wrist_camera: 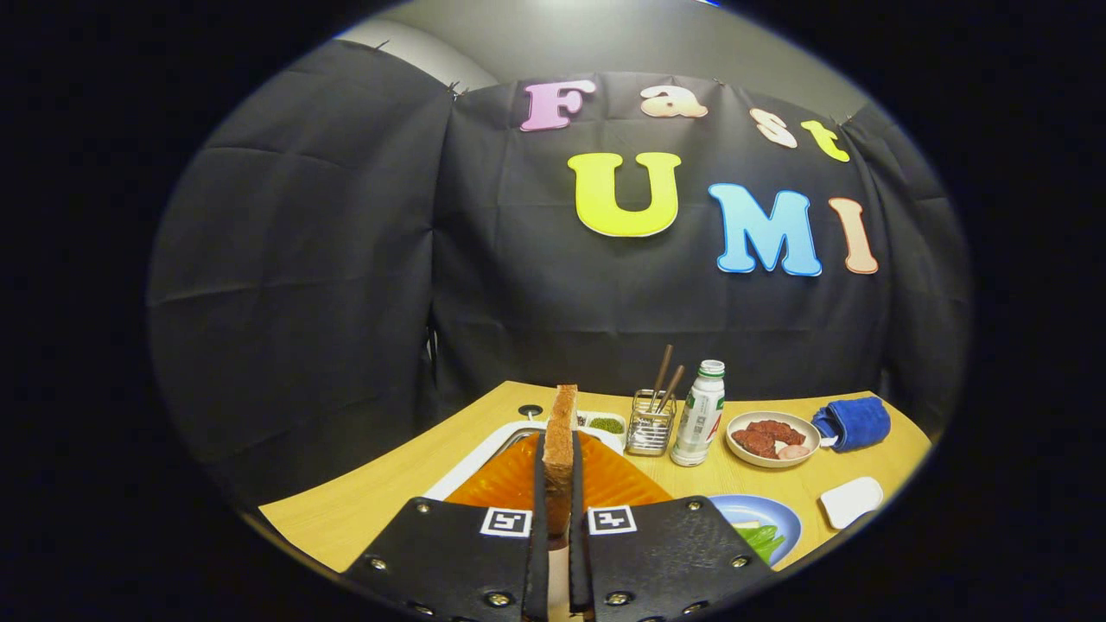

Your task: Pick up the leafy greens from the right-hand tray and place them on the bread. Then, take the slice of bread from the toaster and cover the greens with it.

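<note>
My gripper (557, 471) is shut on a slice of bread (562, 428), held upright on its edge between both fingers and raised above the table. Directly beneath and beyond the fingers lies an orange ribbed plate (505, 484) resting in a white tray (484, 453). To the right of the fingers a blue plate (778, 511) holds green leafy pieces (760, 537), partly hidden by the right finger.
On the wooden table (389, 492) beyond the plate stand a small dish of green bits (607, 424), a wire holder with chopsticks (651, 421), a white bottle (698, 415), a bowl of reddish food (772, 438), a rolled blue cloth (855, 422) and a white block (851, 501).
</note>
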Demonstrator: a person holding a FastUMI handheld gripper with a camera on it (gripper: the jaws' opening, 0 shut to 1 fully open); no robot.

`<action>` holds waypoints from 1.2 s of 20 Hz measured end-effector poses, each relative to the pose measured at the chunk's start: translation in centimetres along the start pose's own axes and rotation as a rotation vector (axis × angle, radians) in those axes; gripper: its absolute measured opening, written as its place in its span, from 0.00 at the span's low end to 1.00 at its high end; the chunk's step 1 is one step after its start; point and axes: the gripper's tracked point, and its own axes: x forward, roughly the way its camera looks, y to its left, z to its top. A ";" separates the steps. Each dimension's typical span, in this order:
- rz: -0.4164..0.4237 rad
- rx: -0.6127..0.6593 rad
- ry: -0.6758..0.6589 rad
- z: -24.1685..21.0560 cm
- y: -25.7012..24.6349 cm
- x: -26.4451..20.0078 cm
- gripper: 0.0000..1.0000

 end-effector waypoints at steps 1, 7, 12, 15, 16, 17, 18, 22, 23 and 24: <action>0.004 0.007 -0.006 0.4 -0.3 -0.4 0.10; 0.015 0.024 -0.035 2.1 -2.8 -3.0 0.09; -0.030 0.018 -0.018 0.3 -7.2 -4.2 0.10; -0.042 0.030 0.021 -1.9 -9.9 -4.6 0.10; -0.053 0.028 0.027 -2.5 -10.8 -4.6 0.10; -0.062 0.027 0.031 -3.1 -11.7 -4.7 0.10; -0.063 0.027 0.038 -3.8 -12.3 -4.7 0.10; -0.081 0.037 0.085 -6.6 -14.8 -4.8 0.10; -0.080 0.042 0.093 -7.1 -15.0 -4.9 0.10; -0.078 0.042 0.098 -7.4 -15.1 -5.0 0.10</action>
